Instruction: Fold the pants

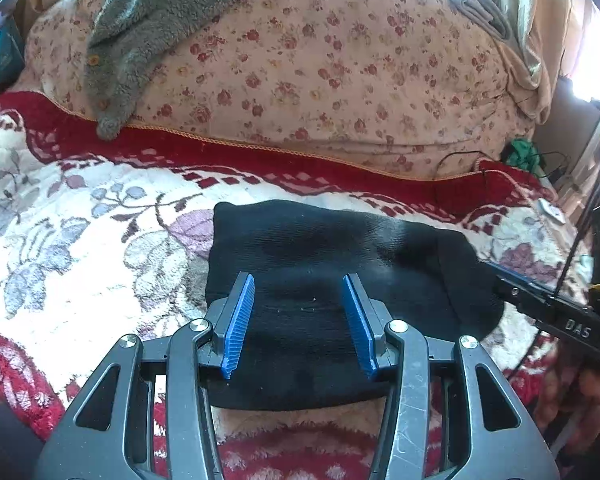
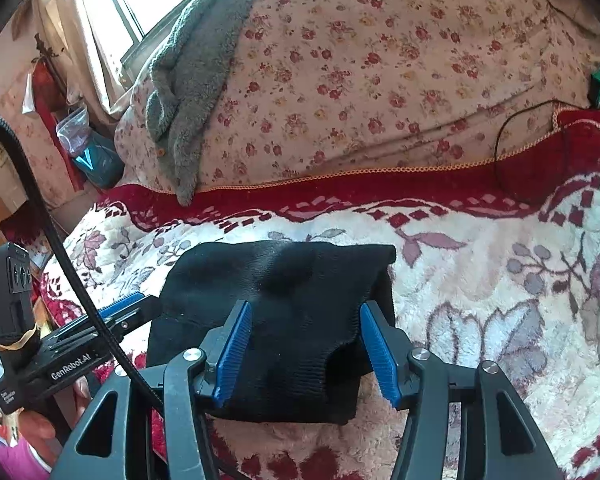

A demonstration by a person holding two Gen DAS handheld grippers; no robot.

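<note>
The black pants (image 1: pixel 332 264) lie folded into a compact block on the floral blanket (image 1: pixel 80 240); they also show in the right wrist view (image 2: pixel 292 300). My left gripper (image 1: pixel 300 296) is open just above the block's near part, holding nothing. My right gripper (image 2: pixel 304 324) is open over the near edge of the block, where a ribbed hem shows, also empty. The right gripper's tip enters the left wrist view at the right (image 1: pixel 516 288), at the pants' right end. The left gripper shows at the left in the right wrist view (image 2: pixel 120 312), beside the pants' left end.
A large rose-print quilt (image 1: pixel 320 60) is piled behind the blanket's red border (image 1: pixel 260 160). A grey fleece garment (image 1: pixel 140 40) lies over it. A black cable (image 1: pixel 460 160) and a green object (image 1: pixel 522 152) sit at the far right. A window (image 2: pixel 112 12) is at the back left.
</note>
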